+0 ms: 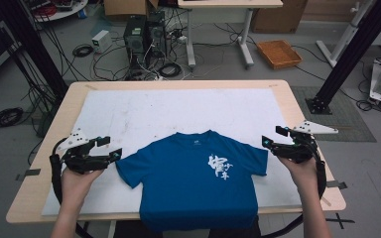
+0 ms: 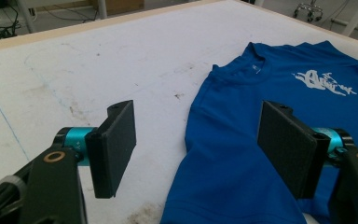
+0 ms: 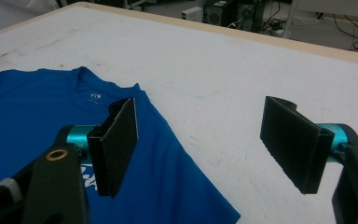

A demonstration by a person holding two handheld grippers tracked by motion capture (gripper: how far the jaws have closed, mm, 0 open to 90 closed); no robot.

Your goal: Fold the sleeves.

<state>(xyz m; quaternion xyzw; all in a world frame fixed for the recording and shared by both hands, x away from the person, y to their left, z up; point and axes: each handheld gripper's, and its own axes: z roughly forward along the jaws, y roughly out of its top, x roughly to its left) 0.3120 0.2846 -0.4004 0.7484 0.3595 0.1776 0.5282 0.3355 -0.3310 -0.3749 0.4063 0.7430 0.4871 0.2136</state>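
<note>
Fingers of both the left gripper (image 1: 113,147) and right gripper (image 1: 270,135) are held spread beside the sleeves of the blue cotton T-shirt (image 1: 196,181), laid flat at the near edge of the white-covered table (image 1: 178,106), so grasping the sleeves is judged next.

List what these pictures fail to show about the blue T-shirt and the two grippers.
- T-shirt hem: in the high view it hangs past the table's near edge and the frame cuts it off.
- White print: too small to read in the high view; cropped behind a jaw in the right gripper view.
- Neck label: too small to read.
- Left gripper and right gripper: whether they touch the sleeves is unclear.
</note>
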